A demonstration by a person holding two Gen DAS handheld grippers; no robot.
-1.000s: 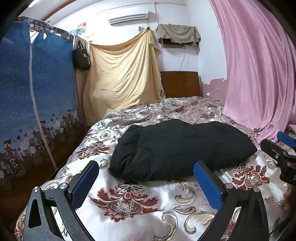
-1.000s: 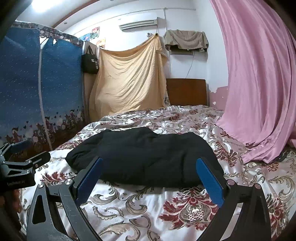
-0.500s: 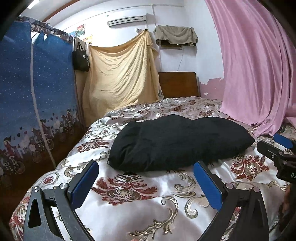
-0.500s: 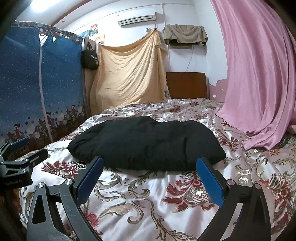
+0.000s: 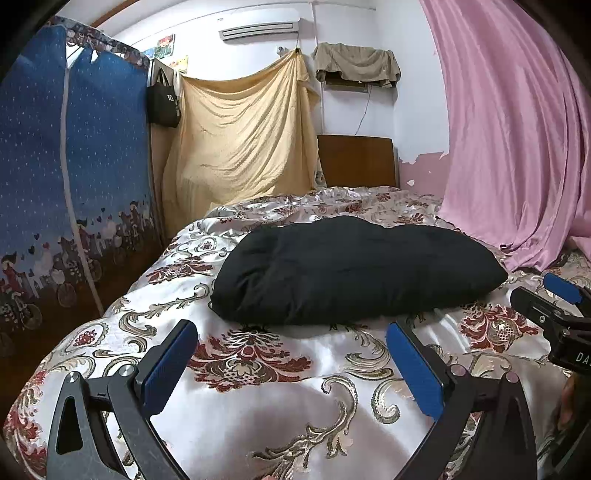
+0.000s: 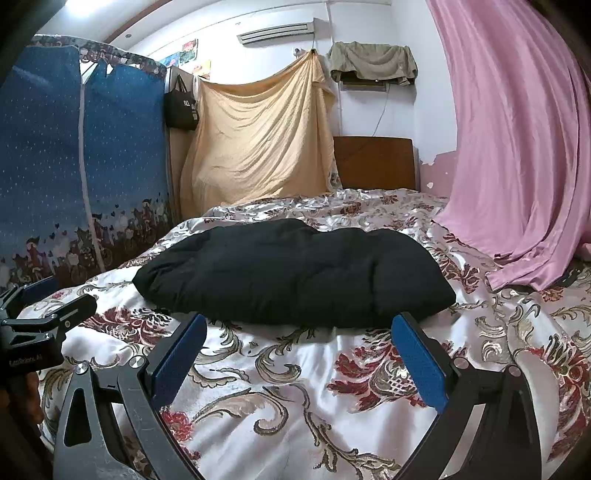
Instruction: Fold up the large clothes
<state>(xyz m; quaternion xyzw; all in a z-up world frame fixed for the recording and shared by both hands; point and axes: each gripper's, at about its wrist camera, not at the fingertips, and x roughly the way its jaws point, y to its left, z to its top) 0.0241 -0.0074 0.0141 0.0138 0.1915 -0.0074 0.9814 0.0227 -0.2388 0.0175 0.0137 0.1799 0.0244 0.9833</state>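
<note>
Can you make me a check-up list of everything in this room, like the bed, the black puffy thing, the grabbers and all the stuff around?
Surface: bed cover, shiny white with red and gold flowers, wrinkled.
Job's things: black garment, one puffy bundle lying on the cover.
Clutter: nothing seen on the bed besides the garment.
Grippers: left gripper open, holding nothing, short of the garment; right gripper open, holding nothing, also short of it.
Cables: thin wire hanging down the back wall.
Surroundings: pink curtain draping onto the bed, yellow sheet hung up, blue fabric wardrobe, black bag, air conditioner, wooden headboard.
</note>
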